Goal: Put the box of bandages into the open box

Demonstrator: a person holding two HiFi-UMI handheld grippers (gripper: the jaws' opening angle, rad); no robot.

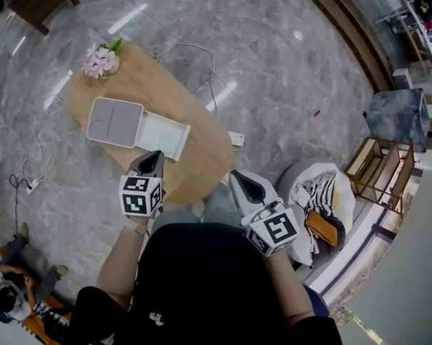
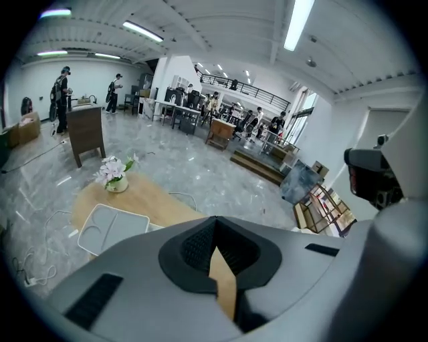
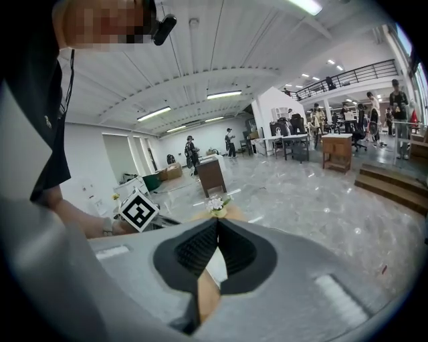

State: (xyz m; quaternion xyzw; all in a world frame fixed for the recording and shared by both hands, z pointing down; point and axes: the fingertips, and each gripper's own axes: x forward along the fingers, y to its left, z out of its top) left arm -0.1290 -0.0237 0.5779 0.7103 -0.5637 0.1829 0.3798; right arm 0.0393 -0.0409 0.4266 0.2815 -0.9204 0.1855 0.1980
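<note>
On the wooden table (image 1: 202,160) the open box (image 1: 162,136) lies with its lid (image 1: 114,121) folded back. I see no bandage box outside it, so I judge it may already be inside. My left gripper (image 1: 154,157) and right gripper (image 1: 236,178) are both clenched on nothing.

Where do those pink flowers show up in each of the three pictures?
Head view: flowers upper left, at the far end of the wooden table.
Left gripper view: flowers left of centre, beyond the jaws.
Right gripper view: flowers small, centre, just above the jaw tips.
Shared landmark: the wooden table under them.
</note>
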